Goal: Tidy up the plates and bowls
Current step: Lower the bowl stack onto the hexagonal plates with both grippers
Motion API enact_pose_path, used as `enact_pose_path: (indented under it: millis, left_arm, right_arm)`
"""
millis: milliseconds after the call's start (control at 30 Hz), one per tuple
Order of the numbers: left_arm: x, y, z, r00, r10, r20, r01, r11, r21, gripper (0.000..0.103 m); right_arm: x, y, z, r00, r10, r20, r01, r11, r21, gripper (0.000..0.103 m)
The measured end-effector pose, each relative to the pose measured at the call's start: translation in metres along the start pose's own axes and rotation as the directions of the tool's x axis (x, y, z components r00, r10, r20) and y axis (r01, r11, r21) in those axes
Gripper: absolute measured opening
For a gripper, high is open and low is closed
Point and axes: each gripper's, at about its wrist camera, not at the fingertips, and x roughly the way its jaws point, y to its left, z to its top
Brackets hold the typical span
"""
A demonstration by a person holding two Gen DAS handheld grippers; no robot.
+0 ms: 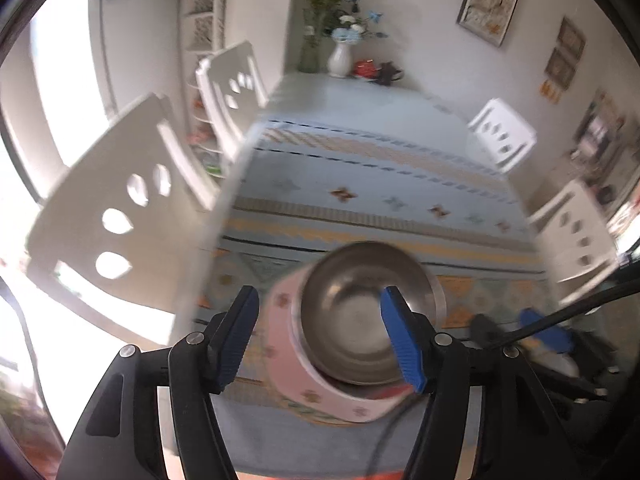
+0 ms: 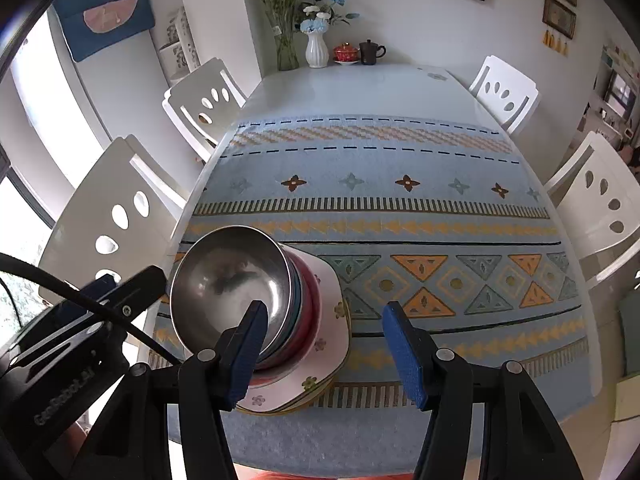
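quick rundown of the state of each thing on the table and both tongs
steel bowl: upright, empty, topmost in the stack
coloured bowls: nested beneath it
floral plates: stacked flat at the bottom
left tongs: open around the steel bowl's rim, pads not pressing
right tongs: open, beside the stack, holding nothing
white vase: upright, holding flowers
dark mug: upright at the far end
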Motion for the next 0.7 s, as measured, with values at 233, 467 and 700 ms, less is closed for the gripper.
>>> enact_pose_path:
  millis: [233,467,700]
  left_arm:
    - [0.011,0.002,0.001,0.997,0.042,-0.062,-0.04,0.999,0.03,0.062]
    - [0.015,0.001,0.002,0.993,0.097,-0.065,-0.094,0.994,0.05,0.062]
    - [0.017,-0.002,0.004,0.993,0.104,-0.062,-0.1,0.993,0.064,0.062]
  right_arm:
    - [0.007,0.004,0.0,1.0,0.004,-0.024,-0.004,1.0,-0.012,0.058]
    - [0.011,0.009,0.002,1.0,0.0,-0.03,-0.001,1.0,-0.025,0.058]
    - [0.014,0.012,0.004,0.999,-0.003,-0.033,0.002,0.999,-0.033,0.058]
